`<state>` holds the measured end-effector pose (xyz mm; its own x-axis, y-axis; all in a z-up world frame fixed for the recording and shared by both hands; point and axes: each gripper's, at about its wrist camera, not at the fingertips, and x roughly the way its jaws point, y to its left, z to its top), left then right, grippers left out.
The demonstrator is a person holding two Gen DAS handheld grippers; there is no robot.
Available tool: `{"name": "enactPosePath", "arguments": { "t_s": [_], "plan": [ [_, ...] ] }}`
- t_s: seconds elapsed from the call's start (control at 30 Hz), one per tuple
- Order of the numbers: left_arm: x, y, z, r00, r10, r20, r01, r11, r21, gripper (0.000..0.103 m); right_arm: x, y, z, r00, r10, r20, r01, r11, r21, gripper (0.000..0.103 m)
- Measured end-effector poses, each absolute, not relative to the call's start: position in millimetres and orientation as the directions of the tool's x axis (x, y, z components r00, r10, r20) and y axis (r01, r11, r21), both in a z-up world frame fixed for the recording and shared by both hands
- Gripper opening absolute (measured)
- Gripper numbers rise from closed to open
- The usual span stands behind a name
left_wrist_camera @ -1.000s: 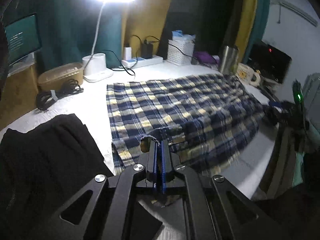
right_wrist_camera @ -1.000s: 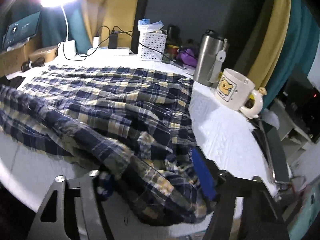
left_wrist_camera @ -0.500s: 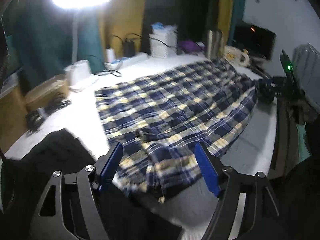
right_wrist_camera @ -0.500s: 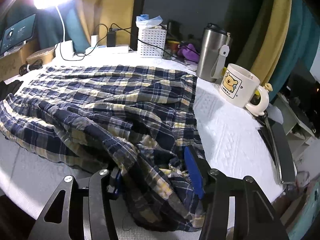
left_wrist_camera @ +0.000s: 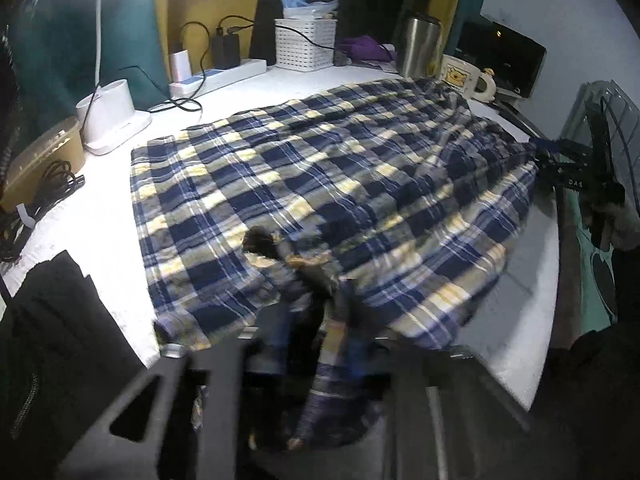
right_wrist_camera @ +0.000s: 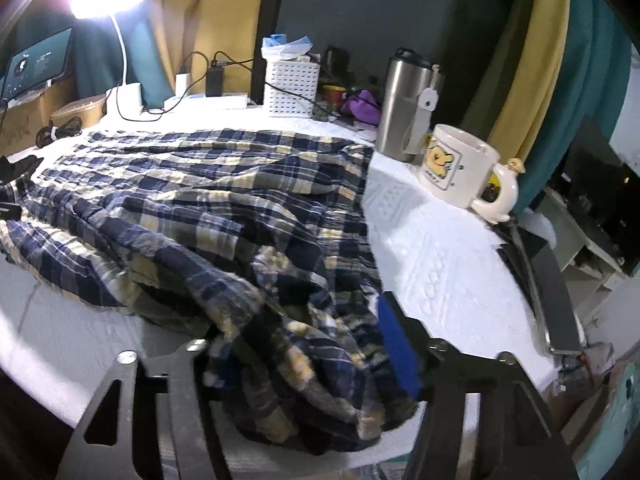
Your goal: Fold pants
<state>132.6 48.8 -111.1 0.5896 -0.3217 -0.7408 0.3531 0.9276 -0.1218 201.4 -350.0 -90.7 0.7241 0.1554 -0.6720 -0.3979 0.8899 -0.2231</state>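
Plaid pants (left_wrist_camera: 320,176) spread across the white table (left_wrist_camera: 100,224) in front of the steel tumbler (right_wrist_camera: 404,104), near hem bunched in the left gripper (left_wrist_camera: 316,320), jaws just closed on the cloth, waistband end heaped between the parted, just-widened jaws of the right gripper (right_wrist_camera: 312,352)

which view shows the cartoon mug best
The right wrist view. The mug stands close and sharp there, its printed picture and curved handle clear, beside the steel tumbler. In the left wrist view the mug is small and far off, past the plaid pants, its base hidden by the cloth.
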Motion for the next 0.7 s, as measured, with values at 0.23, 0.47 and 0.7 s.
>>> {"name": "enactPosePath", "arguments": {
  "t_s": [0.23, 0.47, 0.7],
  "plan": [
    [107, 46, -86, 0.687, -0.288, -0.667, 0.299, 0.949, -0.102, 0.003, 190, -345, -98, 0.706, 0.148, -0.692, -0.427, 0.869, -0.25, 0.047],
    [79, 43, -47, 0.773, -0.283, -0.568, 0.277, 0.956, -0.098, 0.003, 179, -345, -81, 0.724, 0.154, -0.673, -0.41, 0.88, -0.239, 0.029],
    [45, 34, -11, 0.837, -0.285, -0.467, 0.278, 0.957, -0.086, 0.003, 162, -356, -55, 0.767, 0.147, -0.625, -0.365, 0.9, -0.237, 0.029]
  ]
}}
